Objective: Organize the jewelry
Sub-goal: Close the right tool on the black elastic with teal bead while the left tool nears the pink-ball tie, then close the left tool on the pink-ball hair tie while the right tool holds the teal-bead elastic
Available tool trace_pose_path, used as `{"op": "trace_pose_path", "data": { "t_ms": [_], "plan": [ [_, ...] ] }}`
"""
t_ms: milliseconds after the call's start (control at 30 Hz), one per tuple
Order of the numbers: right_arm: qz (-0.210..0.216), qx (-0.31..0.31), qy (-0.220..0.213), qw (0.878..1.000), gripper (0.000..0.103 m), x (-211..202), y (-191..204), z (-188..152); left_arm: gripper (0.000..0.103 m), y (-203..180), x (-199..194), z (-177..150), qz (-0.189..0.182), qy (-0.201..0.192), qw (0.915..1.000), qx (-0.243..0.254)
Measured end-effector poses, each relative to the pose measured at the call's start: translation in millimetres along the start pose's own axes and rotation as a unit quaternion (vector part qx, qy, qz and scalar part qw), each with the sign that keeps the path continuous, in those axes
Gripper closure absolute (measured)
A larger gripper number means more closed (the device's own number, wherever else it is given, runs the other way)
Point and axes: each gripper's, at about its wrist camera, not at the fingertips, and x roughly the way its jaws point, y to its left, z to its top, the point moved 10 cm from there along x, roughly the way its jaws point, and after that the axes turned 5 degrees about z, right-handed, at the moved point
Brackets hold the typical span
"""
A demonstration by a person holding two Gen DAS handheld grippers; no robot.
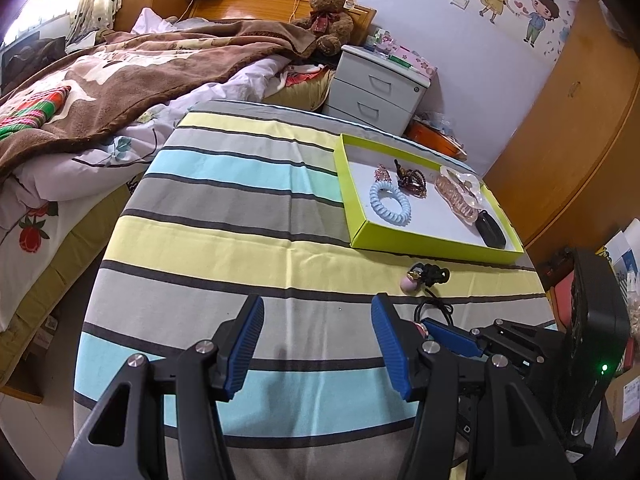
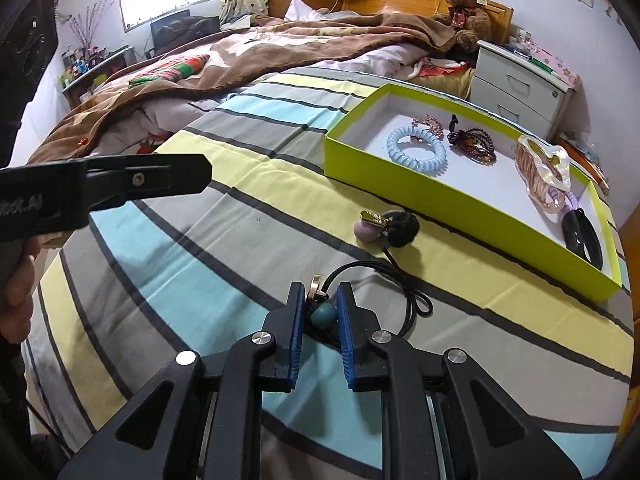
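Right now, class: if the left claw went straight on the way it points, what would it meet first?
Probably only striped tablecloth: the open left claw aims left of the green tray; depth is uncertain.

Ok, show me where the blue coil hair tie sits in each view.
Left wrist: blue coil tie in the green tray, right of centre, near the tray's left wall.
Right wrist: blue coil tie in the green tray, upper right of centre, near its left end.
Shared landmark: teddy bear by the headboard.
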Motion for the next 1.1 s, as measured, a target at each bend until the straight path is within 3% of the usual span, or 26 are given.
{"op": "trace_pose_path", "data": {
  "t_ms": [300,833,1100],
  "plan": [
    [0.003,0.031,-0.039,0.999,0.086,-36.6,-17.0,-7.4,0.045,-13.1,5.6,-2.0,-0.003,0.010,0.9999,0.009],
    [-0.035,0.098,-0.090,0.990,0.086,-89.4,-75.8,-24.6,0.042,-78.1,36.8,0.2,-0.043,0.032,0.9963,0.067],
    [-0.042,0.111,-0.094,0.988,0.086,-94.5,-90.8,-30.3,0.042,-99.4,61.3,-1.3,-0.032,0.046,0.9928,0.106]
  ]
}}
